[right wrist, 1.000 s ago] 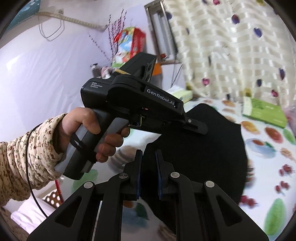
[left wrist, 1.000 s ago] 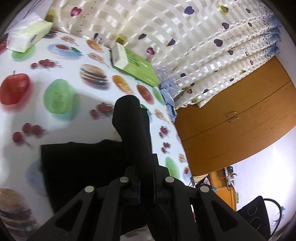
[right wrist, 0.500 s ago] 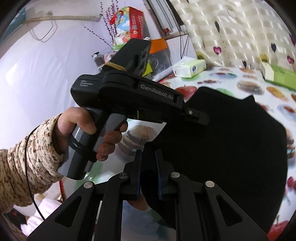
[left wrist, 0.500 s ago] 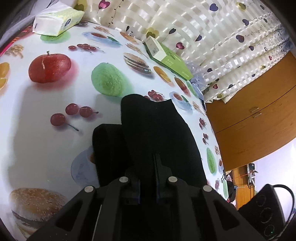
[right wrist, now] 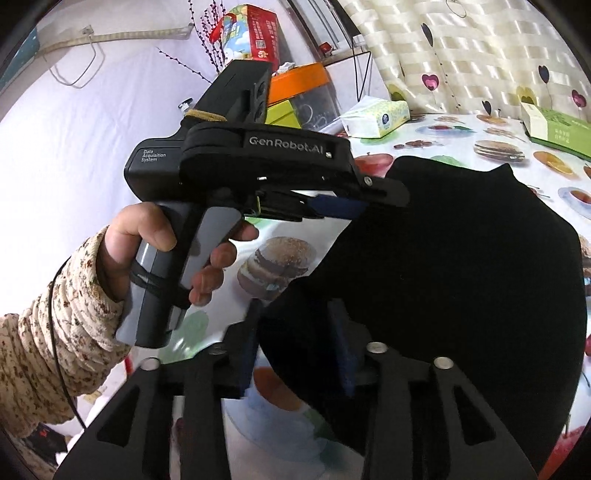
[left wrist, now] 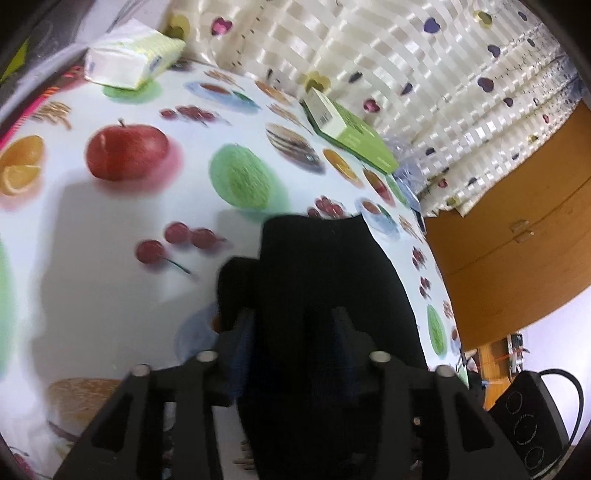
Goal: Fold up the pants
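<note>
The black pants (left wrist: pixel 325 280) lie folded on the fruit-print tablecloth (left wrist: pixel 110 229). My left gripper (left wrist: pixel 293 325) has its fingers spread wide, with the black cloth lying loose between them. In the right wrist view the pants (right wrist: pixel 461 266) spread as a broad black sheet over the table. My right gripper (right wrist: pixel 295 332) is also spread open with a corner of the cloth between its fingers. The left gripper's body (right wrist: pixel 258 166), held by a hand, reaches in above the cloth's far edge.
A tissue pack (left wrist: pixel 133 62) and a green box (left wrist: pixel 347 129) lie at the table's far side by the heart-print curtain (left wrist: pixel 406 55). A wooden cabinet (left wrist: pixel 517 251) stands to the right. Boxes and shelves (right wrist: pixel 258 33) stand behind the left hand.
Both grippers were shut on the black cloth in the earlier frames and have now opened. The cloth has dropped lower onto the table.
</note>
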Available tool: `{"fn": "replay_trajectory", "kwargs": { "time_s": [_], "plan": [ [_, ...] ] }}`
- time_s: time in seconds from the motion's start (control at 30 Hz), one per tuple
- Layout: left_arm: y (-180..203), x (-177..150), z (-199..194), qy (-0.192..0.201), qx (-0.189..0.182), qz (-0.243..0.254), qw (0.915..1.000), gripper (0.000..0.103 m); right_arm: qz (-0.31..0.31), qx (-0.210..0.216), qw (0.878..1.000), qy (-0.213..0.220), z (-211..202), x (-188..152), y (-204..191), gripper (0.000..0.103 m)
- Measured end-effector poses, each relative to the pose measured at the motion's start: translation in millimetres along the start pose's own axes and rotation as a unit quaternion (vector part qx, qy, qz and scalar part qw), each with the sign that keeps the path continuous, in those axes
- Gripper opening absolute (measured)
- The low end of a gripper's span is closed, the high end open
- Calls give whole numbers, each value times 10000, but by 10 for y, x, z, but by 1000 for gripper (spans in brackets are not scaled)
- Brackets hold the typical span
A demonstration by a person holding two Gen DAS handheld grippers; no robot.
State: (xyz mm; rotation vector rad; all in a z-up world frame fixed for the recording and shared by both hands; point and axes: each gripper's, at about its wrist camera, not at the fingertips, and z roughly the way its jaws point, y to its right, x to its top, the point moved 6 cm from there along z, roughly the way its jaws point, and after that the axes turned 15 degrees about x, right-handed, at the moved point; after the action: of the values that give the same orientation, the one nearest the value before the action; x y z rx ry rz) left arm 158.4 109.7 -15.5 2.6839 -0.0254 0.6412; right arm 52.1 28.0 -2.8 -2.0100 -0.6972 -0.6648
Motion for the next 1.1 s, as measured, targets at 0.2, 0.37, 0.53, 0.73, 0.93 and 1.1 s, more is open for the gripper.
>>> {"fn": "replay_trajectory", "kwargs": {
  "time_s": [0.2, 0.37, 0.53, 0.73, 0.93, 1.1],
  "plan": [
    [35, 0, -62, 159, 562, 144, 9982, 53, -91, 52, 9997, 213, -316, 65, -127, 44],
    [230, -37, -250, 660, 1363, 702, 9860, 54, -171, -790, 9955, 497, -718, 206, 10, 44],
    [350, -179, -284, 995, 2239, 1089, 9634, 58, -203, -2266, 9735, 237, -872, 150, 439, 44],
    [334, -353, -142, 974, 2583, 1116, 9546, 58, -1, -2518, 9675, -237, -749, -65, 693, 44],
    [293, -425, -80, 988, 2616, 1111, 9537, 61, -165, -2564, 9660, -295, -755, -94, 699, 44],
    [272, -443, -74, 1038, 2625, 1072, 9533, 65, 82, -2716, 9623, -79, -801, 91, 876, 44]
  ]
}}
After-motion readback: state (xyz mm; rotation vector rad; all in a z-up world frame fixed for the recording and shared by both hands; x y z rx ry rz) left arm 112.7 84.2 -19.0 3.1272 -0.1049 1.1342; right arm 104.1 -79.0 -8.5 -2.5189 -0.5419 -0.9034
